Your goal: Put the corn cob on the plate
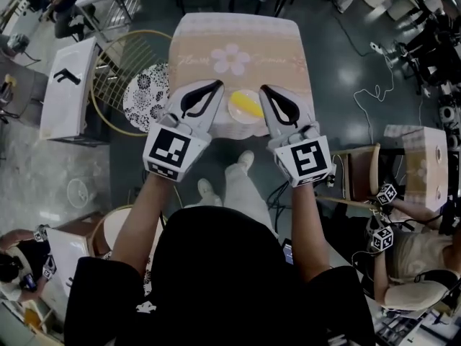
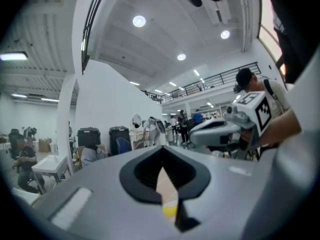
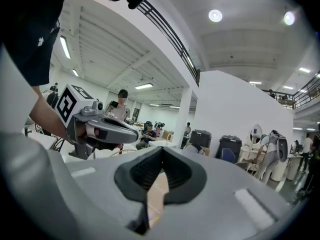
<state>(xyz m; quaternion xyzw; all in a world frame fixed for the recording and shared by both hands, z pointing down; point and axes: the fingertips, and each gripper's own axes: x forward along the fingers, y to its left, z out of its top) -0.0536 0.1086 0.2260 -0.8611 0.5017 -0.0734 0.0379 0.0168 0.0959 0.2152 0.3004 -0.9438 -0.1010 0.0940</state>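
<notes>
Black-clad shoulders and bare forearms of the person fill the foreground of the head view, both arms reaching out over the near edge of the bench (image 1: 238,31), which wears a pale cloth with a flower printed on it. Held side by side above that edge are the left gripper (image 1: 217,85) and the right gripper (image 1: 265,89). Each has its jaws together with nothing clamped in them, and both gripper views show the dark pads meeting in a point and looking out level across the room, not down at the bench. Between the two tips, on the cloth beyond and below them, sits the plate (image 1: 243,93), and the corn cob (image 1: 247,107) lies on it. The cob's long axis slants from far-left to near-right in the head view, roughly crosswise to the way both grippers point. It sits almost midway between them, a shade closer to the right gripper's tip. From the left gripper view only a sliver of yellow shows through the slot under the closed pads, so the cob lies low and ahead of those jaws. With the cob already on the plate and neither gripper holding anything, I judge the placing done.
</notes>
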